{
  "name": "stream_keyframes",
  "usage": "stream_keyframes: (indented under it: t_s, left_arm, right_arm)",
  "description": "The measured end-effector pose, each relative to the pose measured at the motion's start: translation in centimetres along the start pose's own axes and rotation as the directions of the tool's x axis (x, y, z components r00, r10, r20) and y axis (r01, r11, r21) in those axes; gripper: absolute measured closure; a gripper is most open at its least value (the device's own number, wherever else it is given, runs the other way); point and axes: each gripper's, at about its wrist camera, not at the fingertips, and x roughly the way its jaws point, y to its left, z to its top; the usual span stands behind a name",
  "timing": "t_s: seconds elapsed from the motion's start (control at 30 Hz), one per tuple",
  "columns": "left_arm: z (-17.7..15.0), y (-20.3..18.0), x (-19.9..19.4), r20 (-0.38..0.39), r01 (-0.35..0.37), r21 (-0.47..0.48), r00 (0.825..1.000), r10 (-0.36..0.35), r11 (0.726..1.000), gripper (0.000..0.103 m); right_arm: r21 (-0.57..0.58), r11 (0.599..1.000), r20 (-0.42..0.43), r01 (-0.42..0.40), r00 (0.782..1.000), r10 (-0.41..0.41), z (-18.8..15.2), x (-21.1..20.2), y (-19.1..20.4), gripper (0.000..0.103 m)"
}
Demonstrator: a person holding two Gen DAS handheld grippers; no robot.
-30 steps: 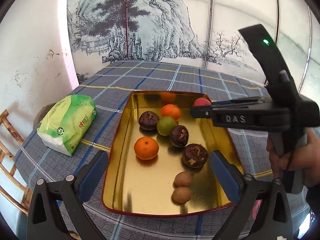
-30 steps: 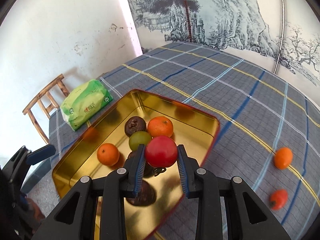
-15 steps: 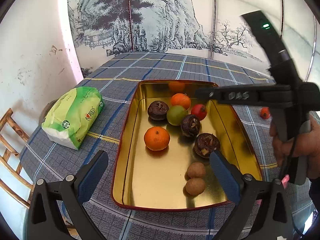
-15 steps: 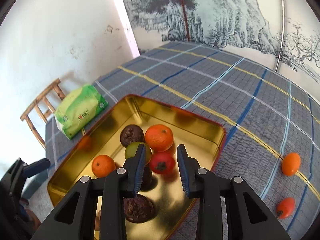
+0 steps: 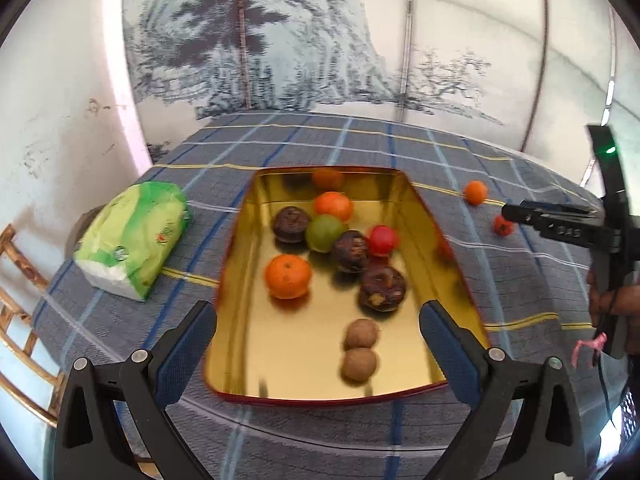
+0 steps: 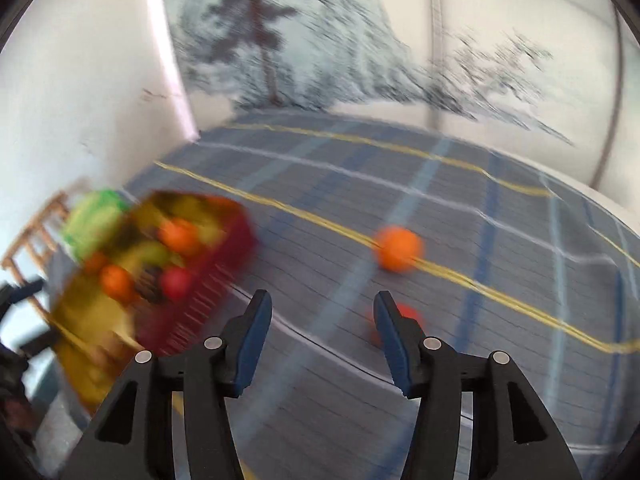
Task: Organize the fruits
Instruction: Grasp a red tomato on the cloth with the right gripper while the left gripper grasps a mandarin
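A gold tray (image 5: 304,344) with a red rim holds two oranges, a green fruit, dark brown fruits, two kiwis and a red fruit (image 5: 383,239). My left gripper (image 5: 318,320) stands open over the tray's near end, holding nothing. My right gripper (image 6: 322,308) is off to the right of the tray (image 6: 208,300), above the cloth; its jaws are opening with nothing between them. Ahead of it lie an orange (image 6: 398,248) and a small red fruit (image 6: 412,314), half hidden behind the right finger. The left wrist view shows both the orange (image 5: 475,192) and the small red fruit (image 5: 502,225) beside that gripper's tip.
A green packet (image 5: 136,240) lies on the checked cloth left of the tray. A wooden chair (image 5: 16,320) stands past the table's left edge. A painted wall panel runs behind the table. The right wrist view is motion-blurred.
The right gripper let go of the red fruit, which now lies in the tray. It then swung right, away from the tray, with its jaws wider. The left gripper barely moved.
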Motion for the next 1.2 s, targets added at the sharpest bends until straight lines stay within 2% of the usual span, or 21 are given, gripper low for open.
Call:
stream_keyframes:
  t_s: [0.1, 0.23, 0.3, 0.4, 0.43, 0.5, 0.6, 0.73, 0.83, 0.9, 0.97, 1.03, 1.13, 1.2]
  left_arm:
    - [0.0, -1.3, -0.1, -0.003, 0.026, 0.031, 1.0, -0.026, 0.999, 0.003]
    - [0.3, -2.7, -0.4, 0.007, 0.018, 0.096, 1.0, -0.019, 0.995, 0.003]
    - [0.6, -3.1, -0.3, 0.008, 0.011, 0.115, 1.0, -0.012, 0.993, 0.003]
    - [1.5, -3.8, 0.2, -0.003, 0.021, 0.135, 1.0, -0.02, 0.991, 0.003]
    - [1.9, -4.1, 0.4, -0.01, 0.026, 0.138, 1.0, -0.025, 0.99, 0.003]
    - [2.9, -4.9, 0.9, -0.025, 0.046, 0.136, 0.999, -0.043, 0.99, 0.003]
    - [4.7, -6.6, 1.3, -0.031, 0.1, 0.138, 0.995, -0.097, 0.985, 0.003]
    - [7.5, -10.3, 2.5, -0.023, 0.169, 0.19, 0.986, -0.168, 0.967, 0.003]
    - [9.3, -12.6, 4.2, -0.022, 0.229, 0.208, 0.973, -0.23, 0.951, 0.003]
    - [10.5, -14.4, 5.9, -0.015, 0.244, 0.231, 0.969, -0.247, 0.942, 0.003]
    - [11.8, -16.4, 8.1, -0.041, 0.249, 0.273, 0.968, -0.248, 0.929, 0.003]
    - [12.8, -17.8, 10.1, -0.068, 0.245, 0.303, 0.969, -0.236, 0.921, 0.003]
    - [13.5, -19.7, 13.4, -0.117, 0.217, 0.346, 0.975, -0.187, 0.913, 0.003]
    - [13.8, -20.5, 15.4, -0.164, 0.218, 0.342, 0.972, -0.171, 0.914, 0.008]
  right_arm:
    - [0.021, 0.999, -0.024, 0.024, 0.999, -0.024, -0.3, 0.9, -2.0, 0.048]
    - [0.025, 1.0, -0.054, 0.018, 0.998, -0.017, 0.2, 2.7, -3.0, 0.044]
    - [0.007, 0.999, -0.076, 0.047, 0.996, -0.046, 0.2, 4.0, -3.1, 0.044]
    - [0.009, 1.0, -0.108, 0.02, 0.994, -0.019, -0.3, 5.5, -3.8, 0.049]
    - [-0.004, 1.0, -0.099, 0.022, 0.995, -0.022, -0.3, 5.5, -3.7, 0.067]
    - [0.004, 1.0, -0.099, 0.012, 0.995, -0.012, -0.5, 5.0, -4.2, 0.067]
    - [0.026, 0.999, -0.055, 0.031, 0.998, -0.03, -0.9, 2.7, -5.9, 0.067]
    - [0.087, 0.984, -0.028, 0.157, 0.987, -0.155, -3.0, -0.9, -10.8, 0.067]
    - [0.169, 0.963, -0.039, 0.211, 0.977, -0.208, -4.8, -2.6, -14.7, 0.067]
    - [0.218, 0.95, -0.051, 0.224, 0.975, -0.218, -5.9, -3.2, -16.6, 0.067]
    - [0.242, 0.943, -0.061, 0.229, 0.973, -0.221, -6.8, -3.6, -18.0, 0.067]
    - [0.286, 0.938, -0.052, 0.195, 0.981, -0.188, -7.2, -3.9, -18.9, 0.067]
    - [0.295, 0.939, -0.04, 0.177, 0.984, -0.173, -7.2, -4.1, -19.1, 0.067]
    - [0.291, 0.943, -0.034, 0.163, 0.986, -0.16, -7.2, -4.1, -19.2, 0.067]
